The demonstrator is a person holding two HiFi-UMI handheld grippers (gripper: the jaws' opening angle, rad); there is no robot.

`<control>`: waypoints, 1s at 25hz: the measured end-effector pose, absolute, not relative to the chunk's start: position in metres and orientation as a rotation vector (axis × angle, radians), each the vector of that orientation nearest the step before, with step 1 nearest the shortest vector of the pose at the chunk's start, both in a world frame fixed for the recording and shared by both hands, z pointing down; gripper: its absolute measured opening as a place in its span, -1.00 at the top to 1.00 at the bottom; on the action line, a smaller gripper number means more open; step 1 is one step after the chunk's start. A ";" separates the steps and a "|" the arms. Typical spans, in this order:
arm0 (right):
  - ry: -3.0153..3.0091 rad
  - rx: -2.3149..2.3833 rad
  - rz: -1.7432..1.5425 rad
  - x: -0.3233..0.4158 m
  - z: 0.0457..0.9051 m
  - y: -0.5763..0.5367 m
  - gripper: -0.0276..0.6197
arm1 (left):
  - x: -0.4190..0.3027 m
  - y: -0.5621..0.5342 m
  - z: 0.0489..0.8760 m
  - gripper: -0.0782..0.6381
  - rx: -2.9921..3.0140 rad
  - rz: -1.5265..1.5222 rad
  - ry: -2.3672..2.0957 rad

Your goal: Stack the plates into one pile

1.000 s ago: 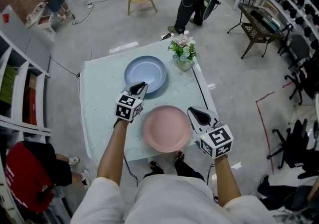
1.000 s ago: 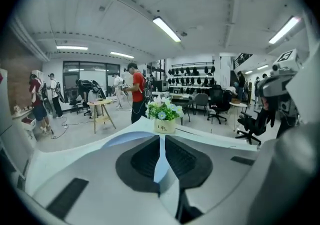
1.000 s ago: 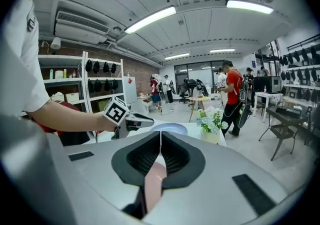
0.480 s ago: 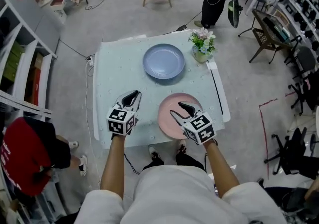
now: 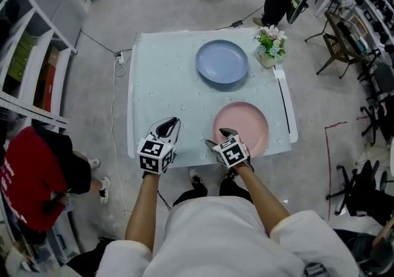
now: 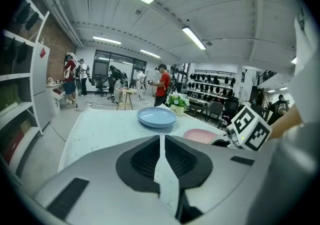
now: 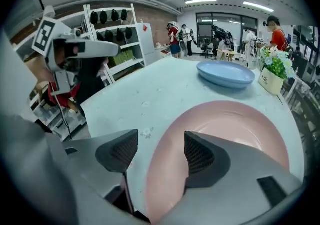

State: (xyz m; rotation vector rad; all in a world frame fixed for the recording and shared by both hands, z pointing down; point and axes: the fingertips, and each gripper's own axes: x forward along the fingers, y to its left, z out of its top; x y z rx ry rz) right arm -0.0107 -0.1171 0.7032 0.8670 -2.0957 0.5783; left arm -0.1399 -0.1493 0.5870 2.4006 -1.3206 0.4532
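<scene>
As its just-opening jaws straddle the pink plate (image 5: 247, 123), right tool (image 5: 218, 136) slants down.

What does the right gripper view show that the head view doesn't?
Only the right gripper view: the right gripper up close. Its jaws have just been opening wide, and the pink plate's near rim sits between them, not pinched. Only the head view: the person's white top and the whole table from above. Both: the pink plate, the blue plate, the flowers and the left gripper.
</scene>
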 end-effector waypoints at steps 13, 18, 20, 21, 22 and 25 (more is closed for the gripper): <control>-2.015 0.845 0.390 -0.005 0.729 -0.110 0.39 | -0.139 -0.139 0.609 0.65 2.399 0.446 -1.239; -1.957 0.823 0.270 0.019 0.724 -0.105 0.60 | -0.134 -0.152 0.598 0.65 2.438 0.428 -1.228; -1.935 0.831 0.206 0.029 0.717 -0.106 0.67 | -0.135 -0.159 0.593 0.65 2.450 0.416 -1.233; -1.919 0.834 0.160 0.034 0.711 -0.107 0.70 | -0.136 -0.161 0.591 0.65 2.451 0.408 -1.237; -1.902 0.832 0.108 0.040 0.705 -0.109 0.74 | -0.136 -0.164 0.589 0.65 2.450 0.399 -1.242; -1.874 0.826 -0.020 0.051 0.682 -0.122 0.80 | -0.133 -0.173 0.585 0.65 2.466 0.406 -1.248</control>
